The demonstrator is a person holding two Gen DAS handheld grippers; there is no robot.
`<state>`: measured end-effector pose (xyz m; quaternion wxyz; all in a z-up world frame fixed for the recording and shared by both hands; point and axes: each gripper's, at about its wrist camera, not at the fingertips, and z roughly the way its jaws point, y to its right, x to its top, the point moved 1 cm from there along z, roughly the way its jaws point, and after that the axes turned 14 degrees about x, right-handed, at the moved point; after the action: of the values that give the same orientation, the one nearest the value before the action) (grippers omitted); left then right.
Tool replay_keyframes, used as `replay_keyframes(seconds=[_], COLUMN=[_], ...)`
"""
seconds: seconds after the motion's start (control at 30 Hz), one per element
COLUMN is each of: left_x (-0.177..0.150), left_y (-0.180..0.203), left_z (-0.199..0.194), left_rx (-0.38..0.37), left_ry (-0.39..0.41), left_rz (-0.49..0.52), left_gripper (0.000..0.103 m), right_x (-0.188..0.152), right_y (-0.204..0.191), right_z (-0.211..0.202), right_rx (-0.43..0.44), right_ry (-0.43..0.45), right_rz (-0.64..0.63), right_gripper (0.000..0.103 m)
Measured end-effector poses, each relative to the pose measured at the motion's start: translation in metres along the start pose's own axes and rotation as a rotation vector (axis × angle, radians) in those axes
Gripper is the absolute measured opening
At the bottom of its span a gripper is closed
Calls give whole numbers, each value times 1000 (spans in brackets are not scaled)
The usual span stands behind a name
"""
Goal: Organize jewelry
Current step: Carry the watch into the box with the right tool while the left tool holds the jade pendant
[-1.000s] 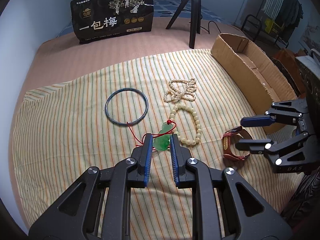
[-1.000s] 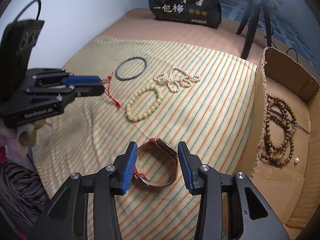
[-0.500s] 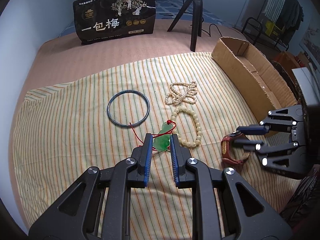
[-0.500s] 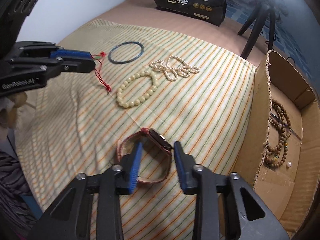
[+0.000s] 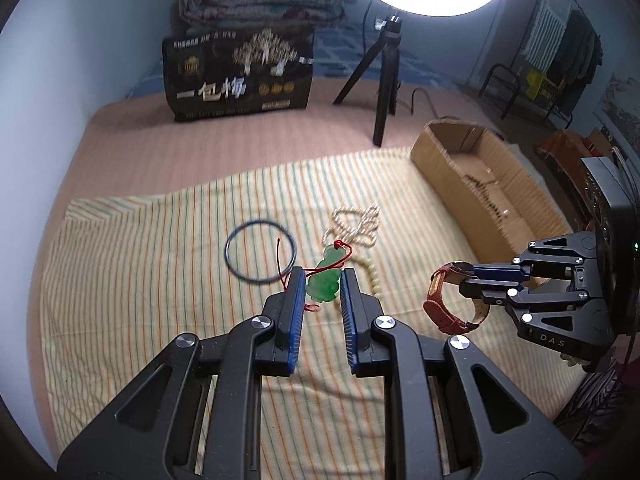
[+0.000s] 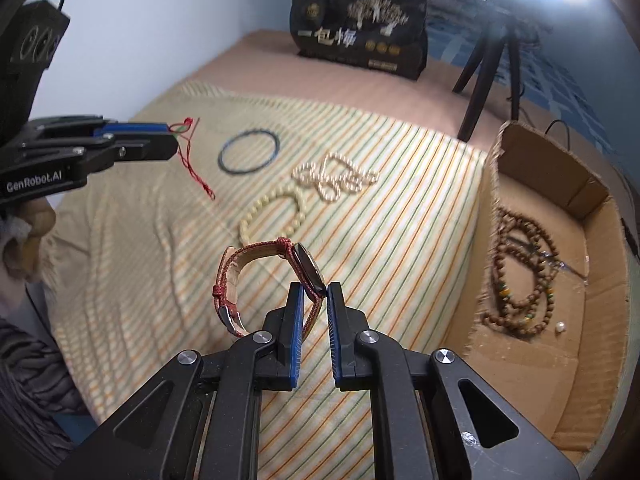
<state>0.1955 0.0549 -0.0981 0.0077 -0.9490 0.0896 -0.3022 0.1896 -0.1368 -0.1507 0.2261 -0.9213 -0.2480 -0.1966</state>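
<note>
My left gripper (image 5: 322, 294) is shut on a green jade pendant (image 5: 330, 258), lifted off the striped cloth (image 5: 140, 280), and its red cord (image 6: 196, 168) dangles. My right gripper (image 6: 315, 292) is shut on a red-strapped watch (image 6: 228, 280), pinching it just below the dial, and the watch hangs clear of the cloth. A dark bangle (image 5: 260, 250), a pearl necklace (image 6: 332, 178) and a cream bead bracelet (image 6: 272, 216) lie on the cloth. To the right, the cardboard box (image 6: 492, 184) holds brown bead strands (image 6: 520, 272).
A black printed bag (image 5: 240, 76) and a tripod (image 5: 386, 80) under a ring light stand at the back of the bed. A wall runs along the left. A clothes rack (image 5: 560, 60) and clutter are beyond the box on the right.
The right gripper closed on the watch and raised it off the cloth. The left gripper rose with the pendant, and its cord now hangs free.
</note>
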Motion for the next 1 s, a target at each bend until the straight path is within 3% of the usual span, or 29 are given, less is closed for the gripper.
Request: replay_keyframes(seconds=[0.27, 0.53, 0.73, 1.0], left_x=[14, 29, 35, 35], left_y=[26, 72, 113, 163], left_z=[-38, -63, -67, -58], left_rx=[-46, -116, -173, -241], left_ry=[81, 144, 159, 148], left_rz=[3, 42, 79, 117], left_gripper=[16, 16, 16, 16], right_x=[4, 4, 1, -4], right_y=[2, 31, 57, 94], right_z=[-48, -95, -126, -136], right_rx=[-17, -70, -117, -155], right_ry=[94, 170, 208, 229], right_rz=[14, 67, 109, 179], right_gripper=[10, 10, 10, 10])
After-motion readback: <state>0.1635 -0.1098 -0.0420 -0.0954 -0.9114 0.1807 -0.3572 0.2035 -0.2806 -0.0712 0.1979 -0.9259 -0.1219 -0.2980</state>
